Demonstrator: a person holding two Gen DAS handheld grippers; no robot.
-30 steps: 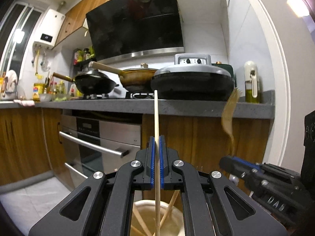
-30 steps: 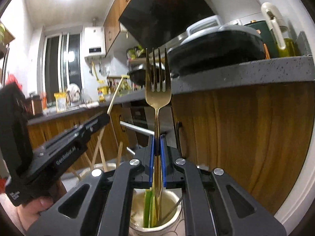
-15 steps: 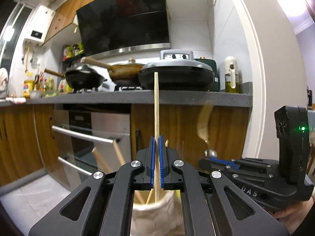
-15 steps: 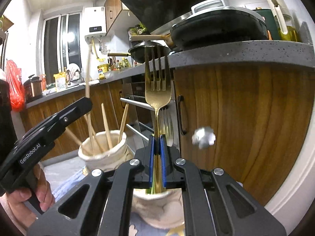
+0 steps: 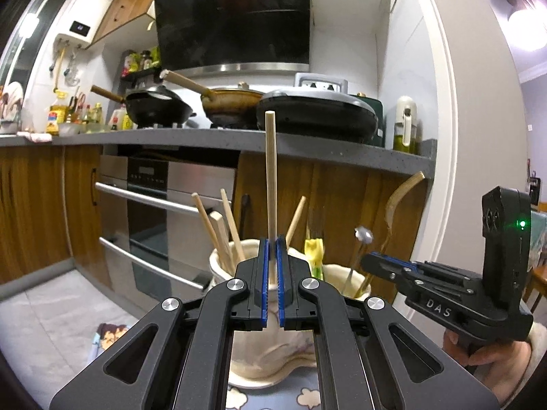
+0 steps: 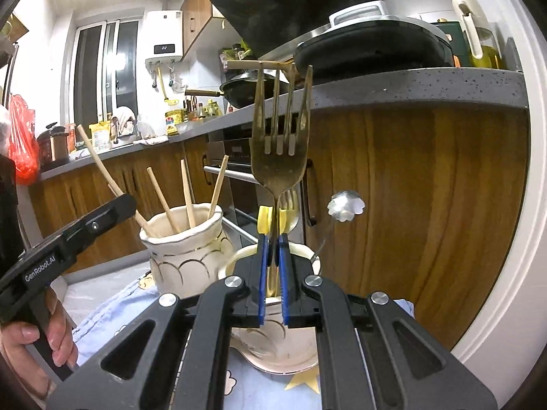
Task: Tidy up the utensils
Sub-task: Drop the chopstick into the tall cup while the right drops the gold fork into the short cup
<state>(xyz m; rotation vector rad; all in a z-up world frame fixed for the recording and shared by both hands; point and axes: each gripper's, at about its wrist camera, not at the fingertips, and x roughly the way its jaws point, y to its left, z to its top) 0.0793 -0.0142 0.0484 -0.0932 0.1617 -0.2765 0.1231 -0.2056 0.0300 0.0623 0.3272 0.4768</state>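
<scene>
**Chopstick and fork going into their two holders**

Left wrist view: the left gripper [image 5: 270,273] is pinching a wooden chopstick [image 5: 270,184] between its blue pads, holding it upright. The stick's lower end is dipping toward the mouth of a cream ceramic jar [image 5: 259,352] that is already holding several other chopsticks. Just beside it to the right is a second cream cup [image 5: 355,278], with a yellow-tipped utensil and a flower-ended stirrer [image 5: 363,234] standing in it. Everything is sitting on a blue patterned cloth [image 5: 270,399]. I judge the stick should be kept vertical and lowered well inside the rim before the pads let go, so it is not tipping out.

Right wrist view: the right gripper [image 6: 272,266] is clamping the neck of a gold fork [image 6: 279,143], tines up, directly above the cup [image 6: 239,256]. The chopstick jar [image 6: 184,256] is standing to its left, close by. The fork looks top-heavy, so releasing low, with the handle deep in the cup, seems wisest.
</scene>
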